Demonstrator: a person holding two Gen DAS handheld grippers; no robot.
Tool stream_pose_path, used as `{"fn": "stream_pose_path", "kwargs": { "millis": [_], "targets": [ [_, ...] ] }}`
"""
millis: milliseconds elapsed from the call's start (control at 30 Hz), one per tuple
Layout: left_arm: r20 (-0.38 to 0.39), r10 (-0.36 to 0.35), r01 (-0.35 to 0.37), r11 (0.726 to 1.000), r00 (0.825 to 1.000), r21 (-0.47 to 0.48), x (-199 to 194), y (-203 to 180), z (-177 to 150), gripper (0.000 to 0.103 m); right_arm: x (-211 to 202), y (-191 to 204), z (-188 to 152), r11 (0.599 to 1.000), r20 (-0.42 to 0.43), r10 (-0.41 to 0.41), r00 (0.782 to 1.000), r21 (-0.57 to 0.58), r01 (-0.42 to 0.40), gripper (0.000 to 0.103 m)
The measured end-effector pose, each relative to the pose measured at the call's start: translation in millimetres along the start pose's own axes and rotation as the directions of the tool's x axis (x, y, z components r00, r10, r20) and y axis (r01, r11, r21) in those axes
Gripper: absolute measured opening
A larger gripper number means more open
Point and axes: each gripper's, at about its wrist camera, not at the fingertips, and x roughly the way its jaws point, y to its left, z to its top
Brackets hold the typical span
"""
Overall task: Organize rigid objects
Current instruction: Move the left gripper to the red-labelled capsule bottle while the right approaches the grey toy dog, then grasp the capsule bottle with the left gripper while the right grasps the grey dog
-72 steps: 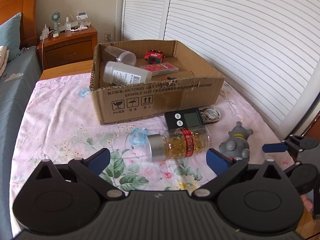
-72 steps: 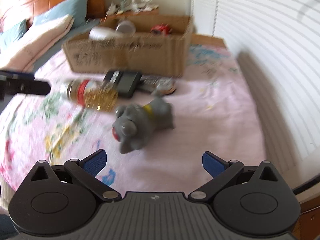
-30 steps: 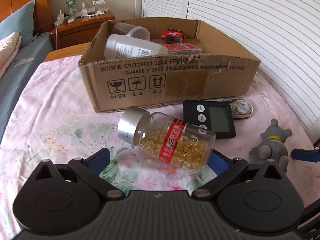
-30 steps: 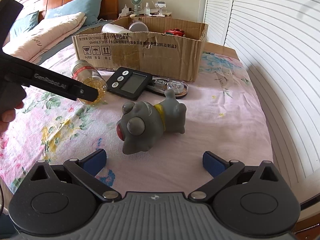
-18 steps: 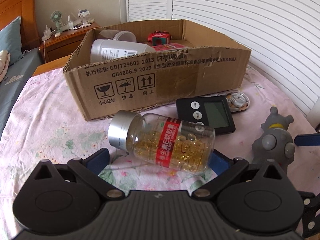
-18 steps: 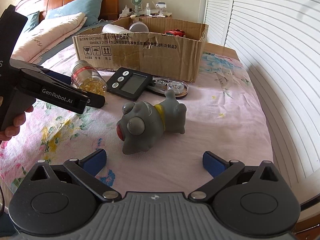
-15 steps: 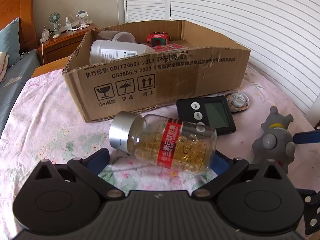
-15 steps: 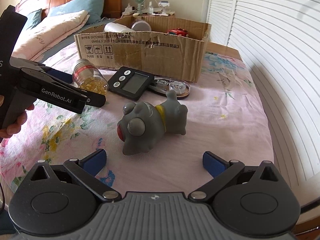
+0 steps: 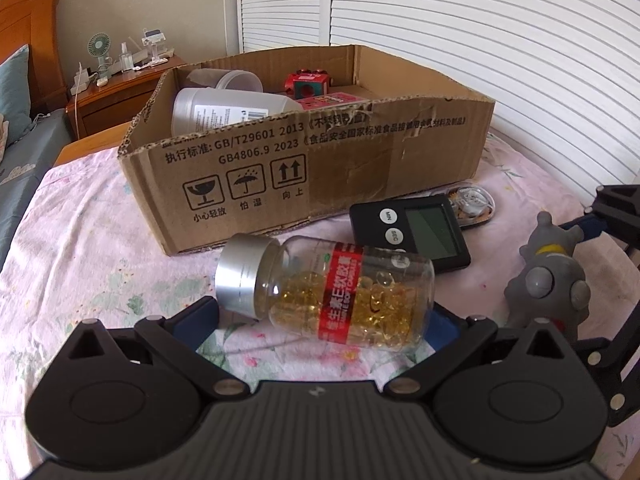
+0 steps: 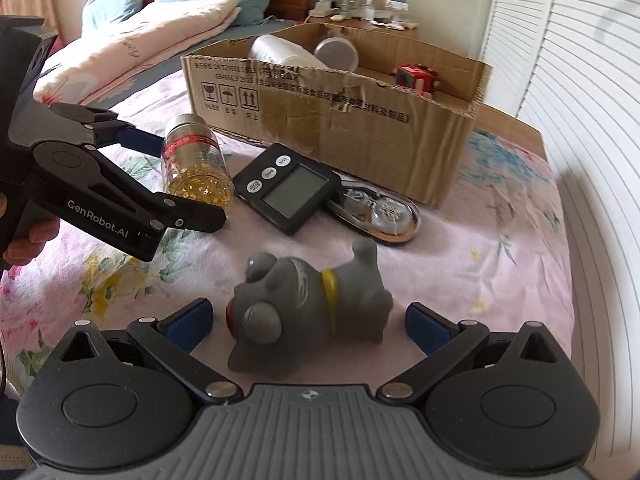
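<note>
The capsule bottle [image 9: 332, 294] lies on its side on the bed [image 9: 80, 248], between the wide-apart jaws of the left gripper [image 9: 320, 322]. Round and smooth, it could roll or slip out as they close. The right gripper [image 10: 308, 320], jaws apart, straddles the toy dog [image 10: 308, 308]. The cardboard box [image 9: 320, 160] holds a white bottle [image 9: 228, 110], a clear cup [image 9: 228, 80] and a red toy [image 9: 308, 82].

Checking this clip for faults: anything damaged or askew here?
The cardboard box has a torn, ragged front rim. The capsule bottle and grey toy dog lie on their sides on the bedsheet. Nothing is spilled.
</note>
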Motion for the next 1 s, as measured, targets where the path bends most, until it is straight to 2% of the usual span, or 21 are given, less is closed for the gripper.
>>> {"fn": "stream_pose_path", "kwargs": {
  "millis": [200, 333, 467, 600, 733, 1000],
  "targets": [
    [-0.021, -0.011, 0.012, 1.0, 1.0, 0.025, 2.4, 1.6, 6.8, 0.102, 1.8, -0.3, 0.9, 1.0, 0.005, 0.012, 1.0, -0.015, -0.012, 0.103],
    [0.001, -0.004, 0.004, 1.0, 1.0, 0.028, -3.7, -1.7, 9.6, 0.102, 1.3, -0.8, -0.2, 1.0, 0.013, 0.014, 1.0, -0.017, -0.014, 0.103],
    [0.006, 0.042, -0.042, 0.998, 0.999, 0.049, -4.5, -5.6, 12.0, 0.102, 2.0, -0.8, 1.1, 1.0, 0.012, 0.018, 1.0, -0.023, -0.018, 0.103],
    [0.003, 0.017, -0.018, 1.0, 1.0, 0.025, -7.9, -4.4, 11.9, 0.102, 2.3, -1.5, 2.9, 0.999, 0.005, 0.025, 1.0, -0.037, -0.025, 0.103],
    [0.005, 0.023, -0.023, 1.0, 1.0, 0.013, -9.4, -5.0, 12.5, 0.102, 2.9, -2.2, 7.7, 0.997, -0.026, 0.034, 0.999, -0.064, -0.035, 0.103],
    [0.006, 0.017, -0.017, 1.0, 1.0, -0.014, -10.8, -1.1, 13.0, 0.1, -0.7, 1.8, 10.9, 0.99, -0.047, 0.008, 0.999, -0.139, -0.015, 0.101]
  ]
}}
